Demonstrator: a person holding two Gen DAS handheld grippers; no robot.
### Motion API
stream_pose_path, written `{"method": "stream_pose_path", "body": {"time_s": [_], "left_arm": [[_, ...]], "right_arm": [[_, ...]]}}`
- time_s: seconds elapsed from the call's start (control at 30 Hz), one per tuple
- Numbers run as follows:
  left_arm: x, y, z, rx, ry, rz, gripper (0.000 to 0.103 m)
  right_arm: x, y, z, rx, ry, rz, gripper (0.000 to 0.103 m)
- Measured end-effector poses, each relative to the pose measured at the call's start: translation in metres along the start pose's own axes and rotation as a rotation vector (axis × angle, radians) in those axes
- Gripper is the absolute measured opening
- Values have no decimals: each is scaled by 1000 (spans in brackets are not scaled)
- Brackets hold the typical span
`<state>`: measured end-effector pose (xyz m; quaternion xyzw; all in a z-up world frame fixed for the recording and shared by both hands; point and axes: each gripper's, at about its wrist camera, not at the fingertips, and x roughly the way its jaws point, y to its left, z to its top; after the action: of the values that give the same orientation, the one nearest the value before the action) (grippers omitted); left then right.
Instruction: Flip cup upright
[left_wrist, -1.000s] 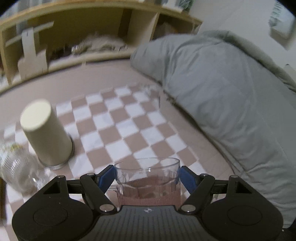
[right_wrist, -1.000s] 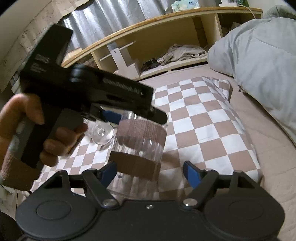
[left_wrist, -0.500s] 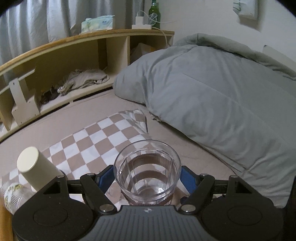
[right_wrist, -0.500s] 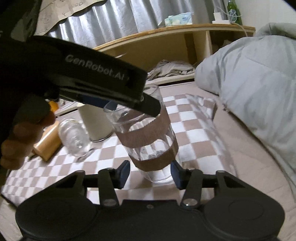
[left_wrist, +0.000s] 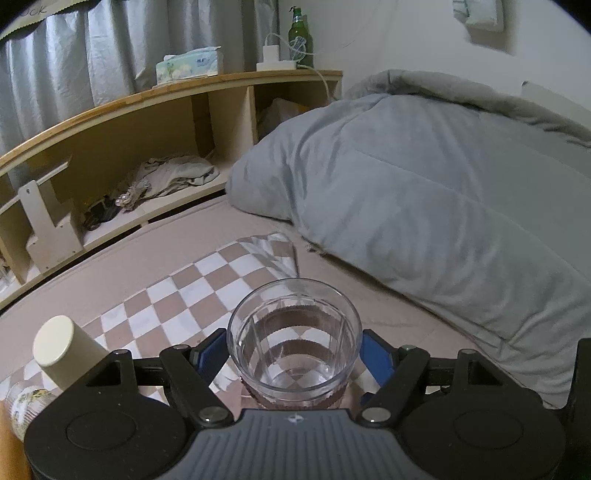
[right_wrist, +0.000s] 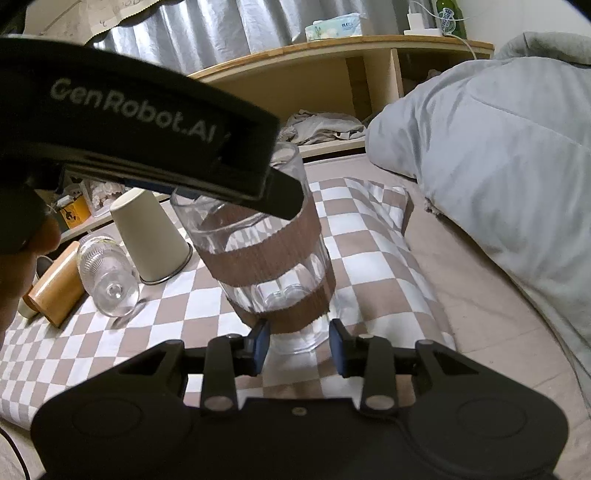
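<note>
A clear plastic cup with brown paper bands stands upright, mouth up, between the blue pads of my left gripper, which is shut on its upper part. In the right wrist view the same cup rests with its base on the checkered cloth, the left gripper's body crossing over its rim. My right gripper is half closed just in front of the cup's base, its pads beside the base, not touching it.
A cream cup stands upside down on the cloth, with a clear glass and a wooden cylinder lying left of it. A grey duvet fills the right. A wooden shelf runs along the back.
The left gripper turned the cup from tilted to upright and lowered it onto the cloth. The right gripper's fingers narrowed from wide open to half closed near the cup's base.
</note>
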<state>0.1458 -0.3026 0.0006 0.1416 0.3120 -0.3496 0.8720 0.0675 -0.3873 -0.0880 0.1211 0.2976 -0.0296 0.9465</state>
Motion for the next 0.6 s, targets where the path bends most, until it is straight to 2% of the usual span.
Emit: {"method": "stream_pose_path", "body": {"time_s": [0.07,0.17,0.33,0.5,0.6], "left_arm": [[-4,5,-2,-28,-1,-15,85],[-14,10,-5,-42,-29,-8,87],[-35,24,-16,-87,-70,-2,88],[-62,41,-32,-125,-113,38,89],[-79,51,-42,-145,-136,67,92]], "right_arm": [[-2,0,0,-1,-3,-5,37],[-11,-2,-1,15,-19,9,39],[-29,4,-1,-2,-65,6,54],[-50,19,1,-53,-116,-22,61],[-63,30,3,-60,-144,-53,70]]}}
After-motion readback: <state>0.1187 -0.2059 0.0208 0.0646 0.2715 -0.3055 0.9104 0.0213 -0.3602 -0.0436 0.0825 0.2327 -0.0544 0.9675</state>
